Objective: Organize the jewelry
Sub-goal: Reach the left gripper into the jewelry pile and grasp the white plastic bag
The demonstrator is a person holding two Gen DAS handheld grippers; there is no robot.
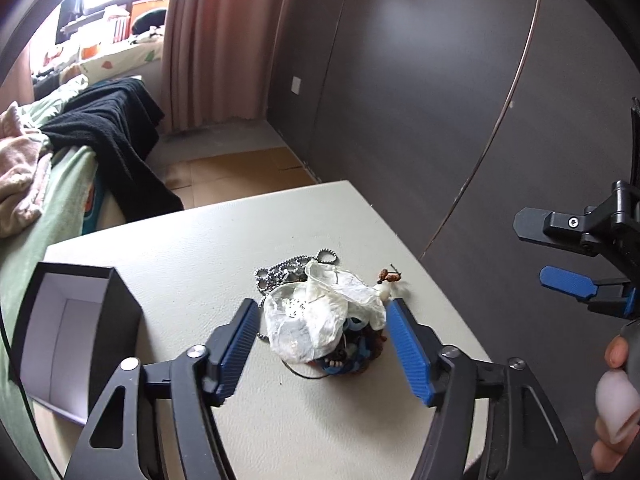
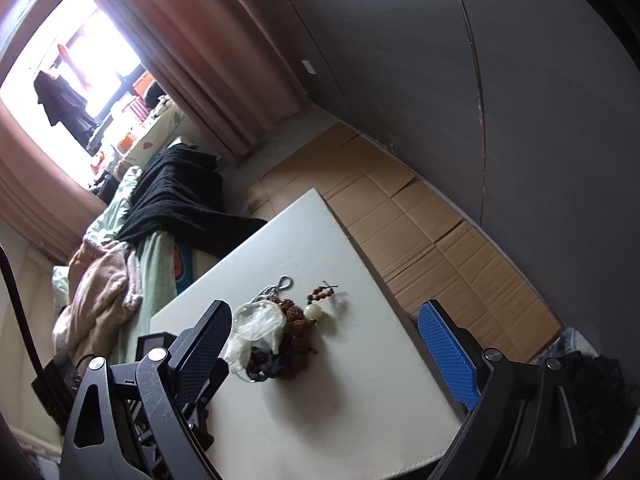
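Observation:
A heap of jewelry lies on the white table (image 1: pixel 192 248). On top of it is a translucent white pouch (image 1: pixel 316 320), with a silver ball chain (image 1: pixel 286 272) behind it, dark and blue beads (image 1: pixel 352 354) under it, and a brown bead strand (image 1: pixel 388 277) with a white bead to the right. My left gripper (image 1: pixel 322 304) stands astride the heap with its jaws open, blue pads close to the pouch on both sides. My right gripper (image 2: pixel 326 308) hangs open above the same heap (image 2: pixel 280 336); it also shows at the right edge (image 1: pixel 560 252). An open black box (image 1: pixel 72 340) sits at the left.
A bed with a green sheet (image 1: pixel 60 208), a black blanket (image 1: pixel 116 132) and a pink blanket borders the table's far left. A dark wall (image 1: pixel 440 100) runs along the right side. Flattened cardboard (image 2: pixel 432 232) covers the floor beyond. A hand (image 1: pixel 616 396) holds the right gripper.

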